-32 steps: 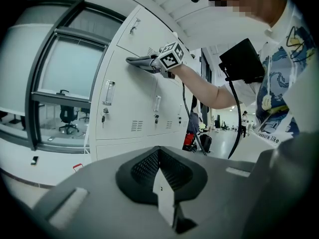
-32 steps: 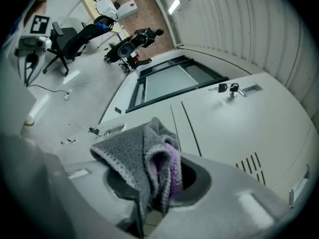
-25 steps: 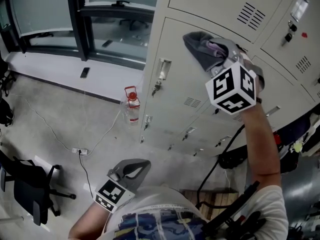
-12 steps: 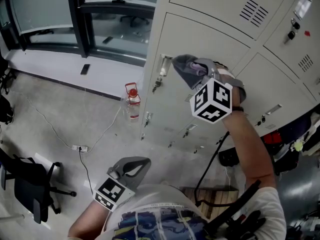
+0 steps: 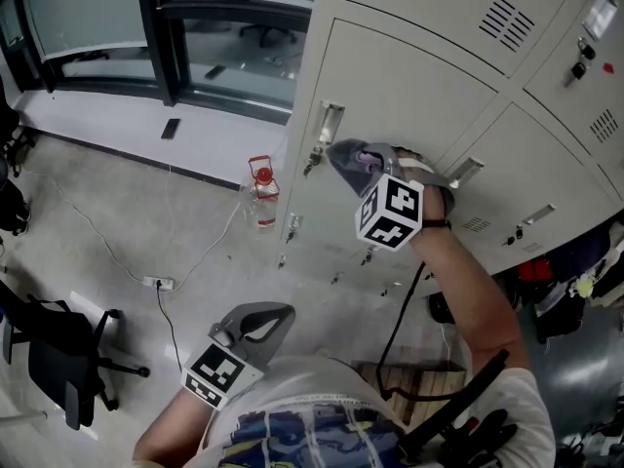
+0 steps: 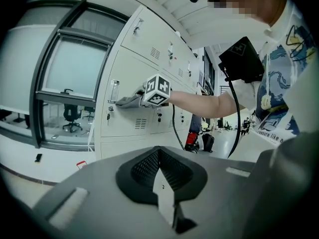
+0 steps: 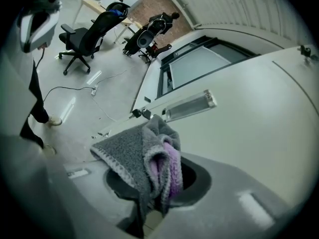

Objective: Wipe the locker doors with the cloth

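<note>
Filling the upper right of the head view, a bank of pale beige sheet-metal lockers with smooth flat doors, louvred vents and small key locks. Below it a grey concrete floor with a thin white cable.

The right gripper, carrying a black-and-white marker cube, is held up at one flat locker door. Its jaws are clamped on a crumpled grey terry cloth. The cloth sticks out past the jaw tips toward the door, just beside the bright metal handle. Whether it touches the door I cannot tell.

The left gripper is low by the person's torso, well apart from the lockers. Its jaws are drawn together with nothing between them.

Only the right gripper view shows the cloth has a fluffy purple inner fold and a stitched pale edge. It bunches up from between the jaws, with the handle just behind it.

The left gripper view shows the right gripper from the side, cloth at the door face.

A clear plastic bottle with a red cap stands on the floor by the locker base.
</note>
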`<state>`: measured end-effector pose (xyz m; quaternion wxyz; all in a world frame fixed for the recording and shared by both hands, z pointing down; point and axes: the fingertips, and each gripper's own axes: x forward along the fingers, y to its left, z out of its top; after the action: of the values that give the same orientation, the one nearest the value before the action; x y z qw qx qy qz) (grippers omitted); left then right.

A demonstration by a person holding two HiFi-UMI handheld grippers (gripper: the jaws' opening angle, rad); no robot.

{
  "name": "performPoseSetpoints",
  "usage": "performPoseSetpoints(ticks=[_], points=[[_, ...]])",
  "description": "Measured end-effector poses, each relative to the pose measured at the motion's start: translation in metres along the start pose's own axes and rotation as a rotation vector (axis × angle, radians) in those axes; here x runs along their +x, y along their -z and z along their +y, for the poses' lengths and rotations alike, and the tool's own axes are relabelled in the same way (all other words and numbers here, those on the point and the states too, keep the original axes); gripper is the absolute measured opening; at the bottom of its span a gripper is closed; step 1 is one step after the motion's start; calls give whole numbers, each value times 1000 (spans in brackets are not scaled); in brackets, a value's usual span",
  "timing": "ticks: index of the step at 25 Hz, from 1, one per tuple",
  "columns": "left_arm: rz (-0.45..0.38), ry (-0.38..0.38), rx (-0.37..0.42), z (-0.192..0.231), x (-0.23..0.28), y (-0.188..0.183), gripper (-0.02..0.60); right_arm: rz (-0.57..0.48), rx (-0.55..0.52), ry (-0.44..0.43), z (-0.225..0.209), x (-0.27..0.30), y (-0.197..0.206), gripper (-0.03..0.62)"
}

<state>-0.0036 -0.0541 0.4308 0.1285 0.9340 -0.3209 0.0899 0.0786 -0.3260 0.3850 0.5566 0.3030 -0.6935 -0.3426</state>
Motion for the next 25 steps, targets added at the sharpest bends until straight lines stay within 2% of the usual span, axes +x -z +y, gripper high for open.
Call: performPoseSetpoints(ticks=[7, 12, 17, 25], points=[[1, -14, -9, 4, -3, 2, 3, 30, -4, -94, 53, 37, 9, 89], [6, -21, -14, 7, -4, 3, 3, 44, -6, -128, 79, 57, 10, 89], [10, -24, -16, 8, -5, 5, 3, 64, 5, -197, 106, 77, 16, 89], [10, -20, 0, 8, -9, 4, 3, 57, 50, -296, 129, 87, 18, 89]])
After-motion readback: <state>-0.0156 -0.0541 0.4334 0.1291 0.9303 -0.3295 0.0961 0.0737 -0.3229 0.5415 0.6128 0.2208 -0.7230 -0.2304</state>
